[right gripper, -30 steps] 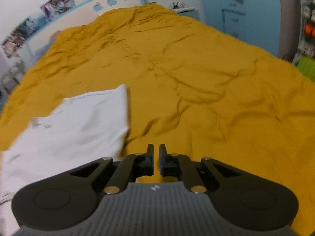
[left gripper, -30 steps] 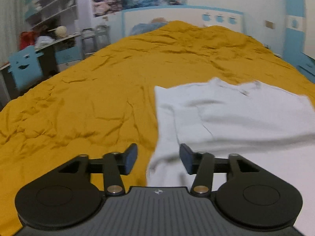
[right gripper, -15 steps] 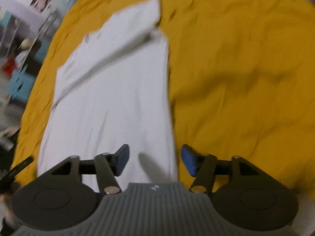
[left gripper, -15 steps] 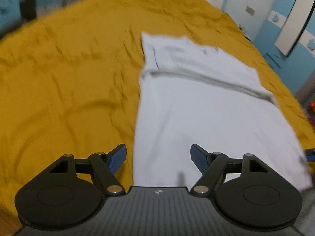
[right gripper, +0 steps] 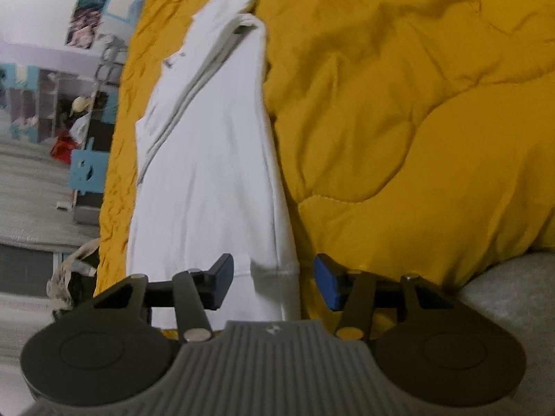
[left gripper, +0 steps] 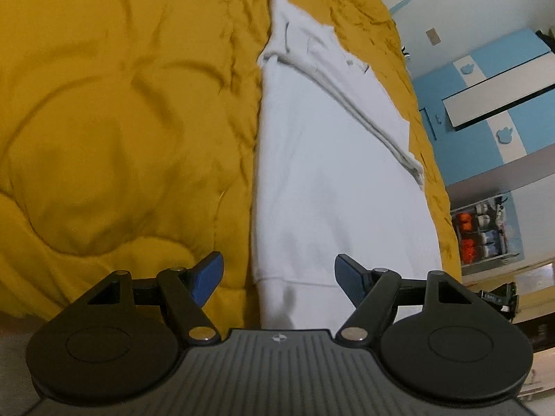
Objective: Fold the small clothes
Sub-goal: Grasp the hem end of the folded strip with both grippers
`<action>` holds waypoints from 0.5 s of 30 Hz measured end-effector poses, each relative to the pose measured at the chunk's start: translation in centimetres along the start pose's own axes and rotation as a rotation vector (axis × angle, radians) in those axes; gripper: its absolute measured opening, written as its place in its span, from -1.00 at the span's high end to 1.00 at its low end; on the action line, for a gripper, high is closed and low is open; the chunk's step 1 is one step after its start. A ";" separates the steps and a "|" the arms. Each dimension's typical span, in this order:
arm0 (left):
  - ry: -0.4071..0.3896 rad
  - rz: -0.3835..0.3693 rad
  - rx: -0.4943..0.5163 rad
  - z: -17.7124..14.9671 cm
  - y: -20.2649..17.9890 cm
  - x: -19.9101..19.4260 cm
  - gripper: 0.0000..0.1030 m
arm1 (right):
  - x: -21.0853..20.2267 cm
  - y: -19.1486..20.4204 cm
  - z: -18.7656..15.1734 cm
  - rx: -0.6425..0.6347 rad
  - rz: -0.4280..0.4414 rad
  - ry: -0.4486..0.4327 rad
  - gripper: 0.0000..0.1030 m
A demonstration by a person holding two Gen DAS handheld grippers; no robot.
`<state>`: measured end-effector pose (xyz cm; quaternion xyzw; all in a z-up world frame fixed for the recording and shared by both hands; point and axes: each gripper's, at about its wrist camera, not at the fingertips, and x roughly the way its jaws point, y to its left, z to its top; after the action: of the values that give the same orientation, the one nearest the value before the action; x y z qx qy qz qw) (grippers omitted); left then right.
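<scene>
A white shirt (left gripper: 333, 173) lies flat on the yellow quilt (left gripper: 121, 121), with its sleeves folded in across the far part. It also shows in the right wrist view (right gripper: 211, 159). My left gripper (left gripper: 279, 279) is open and empty, over the shirt's near hem at its left corner. My right gripper (right gripper: 274, 282) is open and empty, over the hem's right corner. Neither gripper holds the cloth.
The quilt (right gripper: 399, 121) covers the whole bed. A blue and white wardrobe (left gripper: 485, 104) and a shelf with bins (left gripper: 485, 232) stand to the right of the bed. A blue chair (right gripper: 86, 173) and shelves stand to the left.
Both grippers have pulled back from the collar end to the near hem. The right gripper has opened from shut. Both views now tilt down at the shirt.
</scene>
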<state>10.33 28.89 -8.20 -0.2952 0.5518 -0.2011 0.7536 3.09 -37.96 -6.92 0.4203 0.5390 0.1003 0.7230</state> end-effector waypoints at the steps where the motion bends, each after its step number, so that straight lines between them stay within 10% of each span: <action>1: -0.005 -0.016 -0.015 0.0 0.3 0.1 -0.66 | 0.0 0.2 -0.2 -0.031 -0.004 0.007 0.06; 9: -0.038 -0.114 -0.040 -0.4 1.4 1.1 -0.63 | 1.1 0.6 -0.6 -0.114 -0.011 0.083 0.20; 15: -0.034 -0.123 -0.031 -1.0 1.5 2.3 -0.19 | 1.7 0.1 -0.6 -0.127 0.068 0.126 0.31</action>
<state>10.02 28.35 -11.07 -0.3435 0.5228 -0.2334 0.7445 3.28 -36.54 -8.09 0.3846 0.5615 0.1852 0.7089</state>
